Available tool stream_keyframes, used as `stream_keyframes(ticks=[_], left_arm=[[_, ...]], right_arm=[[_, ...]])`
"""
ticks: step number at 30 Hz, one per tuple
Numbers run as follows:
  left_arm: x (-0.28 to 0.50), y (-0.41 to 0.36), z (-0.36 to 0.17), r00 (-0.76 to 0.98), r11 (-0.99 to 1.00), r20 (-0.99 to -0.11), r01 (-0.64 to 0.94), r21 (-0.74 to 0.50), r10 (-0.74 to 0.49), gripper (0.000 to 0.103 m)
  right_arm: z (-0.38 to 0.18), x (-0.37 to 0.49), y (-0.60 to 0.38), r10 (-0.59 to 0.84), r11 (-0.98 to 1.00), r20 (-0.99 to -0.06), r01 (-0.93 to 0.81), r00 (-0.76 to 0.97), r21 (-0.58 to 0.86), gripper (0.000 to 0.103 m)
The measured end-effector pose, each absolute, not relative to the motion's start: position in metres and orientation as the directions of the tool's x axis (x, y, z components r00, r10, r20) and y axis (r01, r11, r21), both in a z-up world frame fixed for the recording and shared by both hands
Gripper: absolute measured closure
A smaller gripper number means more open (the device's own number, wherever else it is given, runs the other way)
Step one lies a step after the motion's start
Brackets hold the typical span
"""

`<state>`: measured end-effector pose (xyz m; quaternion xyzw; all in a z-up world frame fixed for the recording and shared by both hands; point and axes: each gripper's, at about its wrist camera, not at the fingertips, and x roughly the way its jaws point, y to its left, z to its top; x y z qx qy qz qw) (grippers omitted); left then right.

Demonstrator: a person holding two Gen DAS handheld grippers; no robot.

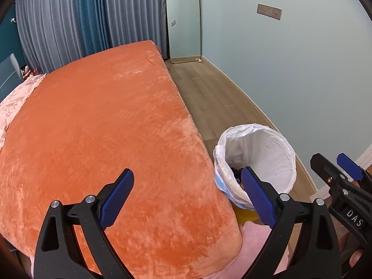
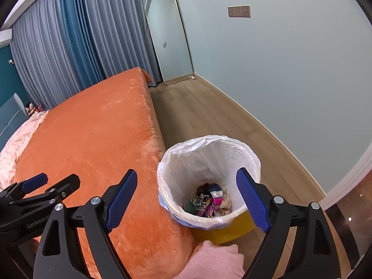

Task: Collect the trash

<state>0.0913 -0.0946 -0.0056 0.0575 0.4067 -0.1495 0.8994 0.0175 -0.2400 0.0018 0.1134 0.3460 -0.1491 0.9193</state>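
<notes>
A: Where is the trash now?

B: It lies at the bottom of the bin (image 2: 209,186), a heap of colourful wrappers (image 2: 210,201) and crumpled scraps. The bin is yellow with a white plastic liner (image 2: 193,153) folded over its rim, and it stands on the wooden floor (image 2: 197,111), just beside the corner of the bed.

A: Why so close to the bed?

B: I think so that things taken from the orange blanket (image 1: 104,121) can be dropped in without a long reach.

A: And the grippers?

B: The right gripper (image 2: 186,197) hangs above the bin, jaws wide apart, holding nothing. This looks to me like the position for a release, but I cannot say more. The left gripper (image 1: 188,195) is over the bed corner, also spread wide and empty.

A: Is any trash left on the bed?

B: I see none on the blanket. Only pink bedding (image 1: 16,102) lies at the far side, and a pink cloth (image 2: 214,260) below the corner.
</notes>
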Motion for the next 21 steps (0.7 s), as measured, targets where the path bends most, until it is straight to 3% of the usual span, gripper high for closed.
stream_keyframes(ticks=[8, 10, 21], left_arm=[[0.082, -0.097, -0.012, 0.63, 0.951, -0.753, 0.309, 0.018, -0.191, 0.012], [0.08, -0.099, -0.012, 0.632, 0.949, -0.752, 0.314, 0.027, -0.188, 0.011], [0.078, -0.101, -0.015, 0.636, 0.952, -0.753, 0.304, 0.042, -0.17, 0.01]], right_arm=[[-0.001, 0.012, -0.237, -0.198, 0.934, -0.684, 0.347, 0.702, 0.086, 0.017], [-0.003, 0.011, -0.235, -0.197, 0.936, -0.686, 0.344, 0.701, 0.082, 0.006], [-0.007, 0.008, -0.23, -0.244, 0.933, -0.683, 0.358, 0.688, 0.027, 0.007]])
